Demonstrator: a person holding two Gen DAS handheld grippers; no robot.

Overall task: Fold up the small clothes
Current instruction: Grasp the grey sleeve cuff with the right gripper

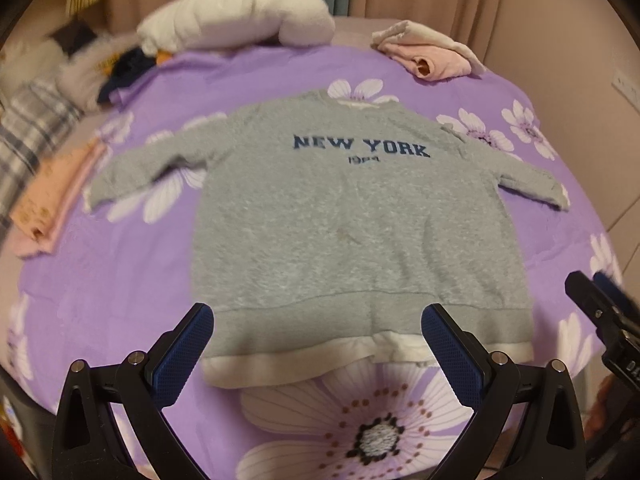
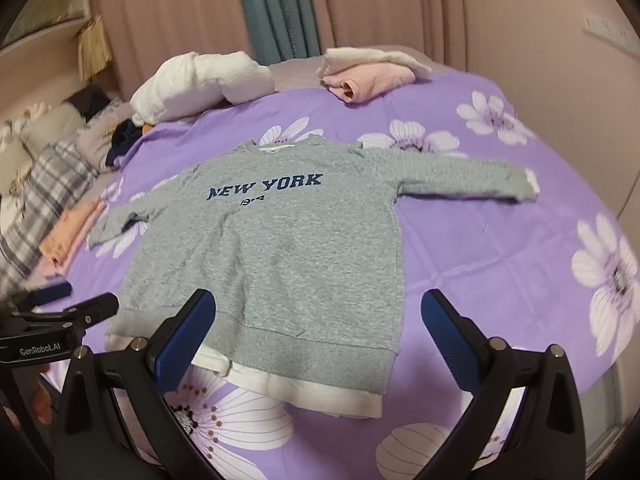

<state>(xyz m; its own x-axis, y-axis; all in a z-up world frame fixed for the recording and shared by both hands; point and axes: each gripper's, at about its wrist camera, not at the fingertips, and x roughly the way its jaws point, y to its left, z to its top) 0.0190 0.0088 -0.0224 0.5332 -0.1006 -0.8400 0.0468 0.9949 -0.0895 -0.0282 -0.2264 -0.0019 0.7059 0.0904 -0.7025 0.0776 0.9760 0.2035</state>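
Sweatshirt flat (face up) — beyond both parted tongs.

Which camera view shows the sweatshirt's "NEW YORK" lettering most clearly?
The right wrist view: the NEW YORK lettering on the grey sweatshirt looks sharp. The left wrist view shows it more head-on, but slightly blurred.

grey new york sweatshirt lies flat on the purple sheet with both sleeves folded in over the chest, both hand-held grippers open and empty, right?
Not quite: the sweatshirt has both sleeves spread out to the sides, not folded in, as the right wrist view shows. It does lie flat on the purple sheet, and the left hand-held gripper and right hand-held gripper are open and empty.
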